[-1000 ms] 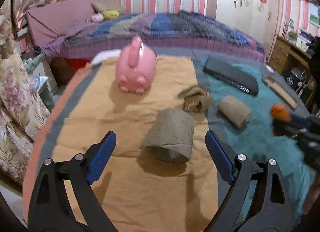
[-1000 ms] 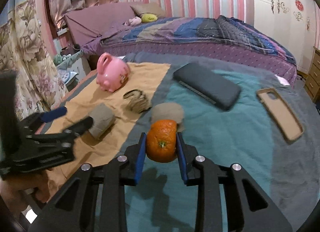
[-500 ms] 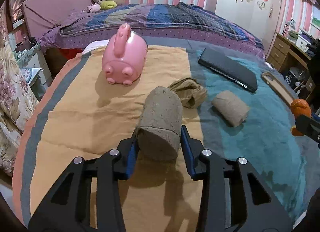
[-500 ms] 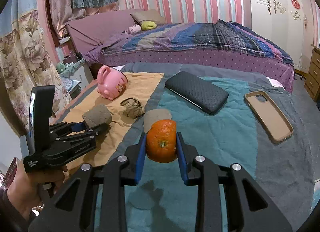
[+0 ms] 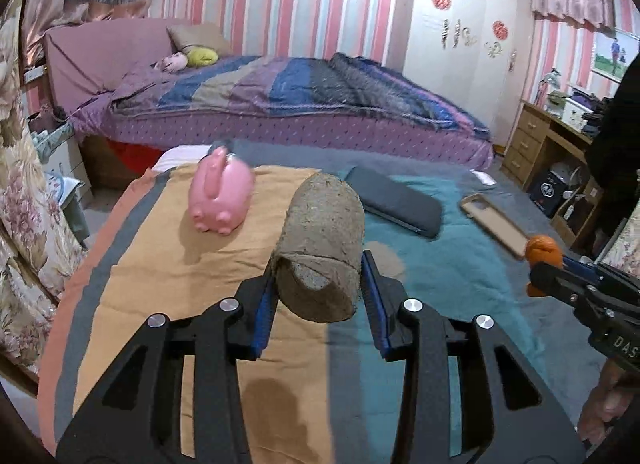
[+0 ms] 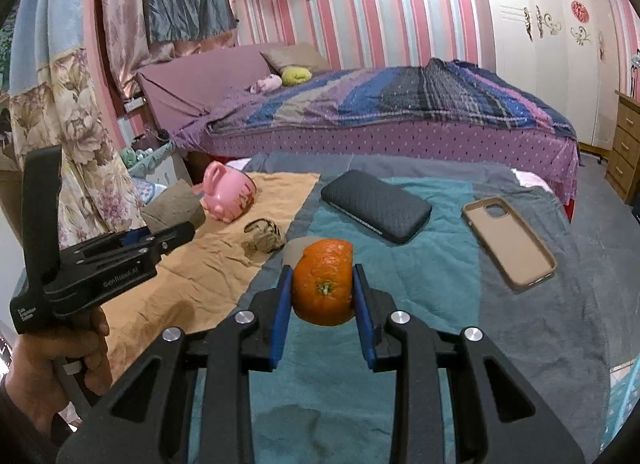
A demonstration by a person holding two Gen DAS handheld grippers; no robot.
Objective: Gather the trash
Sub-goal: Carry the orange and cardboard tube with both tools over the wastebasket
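We found the left gripper (image 5: 320,280) closed partway on a grey-brown paper roll (image 5: 322,248), its blue pads (image 5: 264,318) pressing the roll's two sides. The roll stood lifted clear of the blanket (image 5: 168,276), tilted with its near end toward the camera, and it lay to the right of the pink piggy bank (image 5: 222,195). Right of the piggy bank in the right wrist view, a crumpled brown wad (image 6: 264,238) rested on the orange stretch of blanket. Further right of the piggy bank, we noted the right gripper (image 6: 322,296) closed narrowly on an orange peel (image 6: 323,282), both pads touching its flanks, the peel raised above the teal stretch of blanket. A brown paper piece showed just behind the peel, mostly hidden. Right again of the piggy bank lay a dark case (image 6: 376,205) and a tan phone case (image 6: 510,242).
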